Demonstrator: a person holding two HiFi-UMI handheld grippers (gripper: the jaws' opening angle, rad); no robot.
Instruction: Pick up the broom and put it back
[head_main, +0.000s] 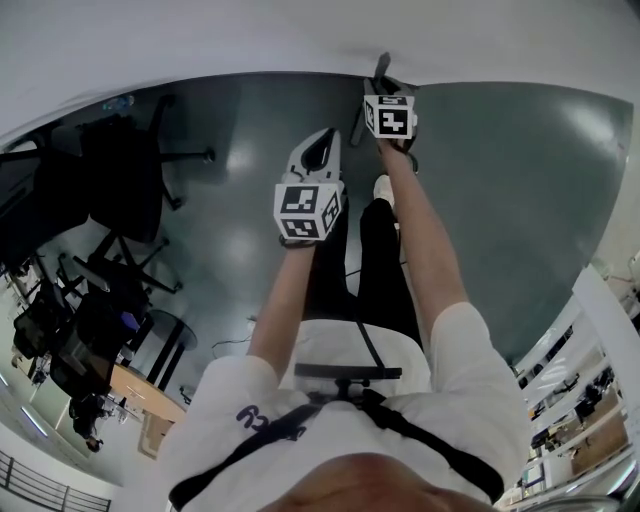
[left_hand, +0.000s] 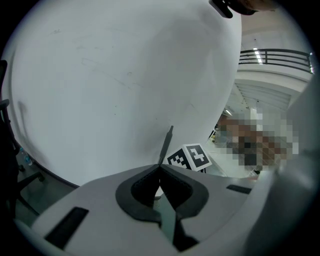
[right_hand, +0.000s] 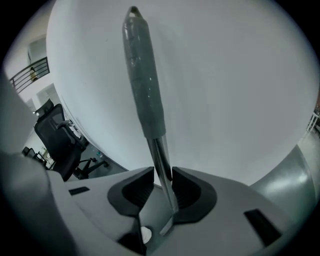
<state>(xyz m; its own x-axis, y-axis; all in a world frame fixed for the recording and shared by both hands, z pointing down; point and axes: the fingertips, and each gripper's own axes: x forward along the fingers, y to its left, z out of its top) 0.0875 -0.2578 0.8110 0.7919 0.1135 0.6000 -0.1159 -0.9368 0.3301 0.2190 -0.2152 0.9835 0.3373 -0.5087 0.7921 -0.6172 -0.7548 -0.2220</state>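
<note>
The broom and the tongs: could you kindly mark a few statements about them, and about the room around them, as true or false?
1. The right tongs are clamped on the broom at its bare metal shaft. True.
2. The left tongs grip the broom too. False: their tips meet with nothing between them.
3. The grey sleeve of the handle lies beyond the right tongs' hold. True.
4. The black office chair stands at the person's right. False: it stands at the person's left, on the grey floor.
</note>
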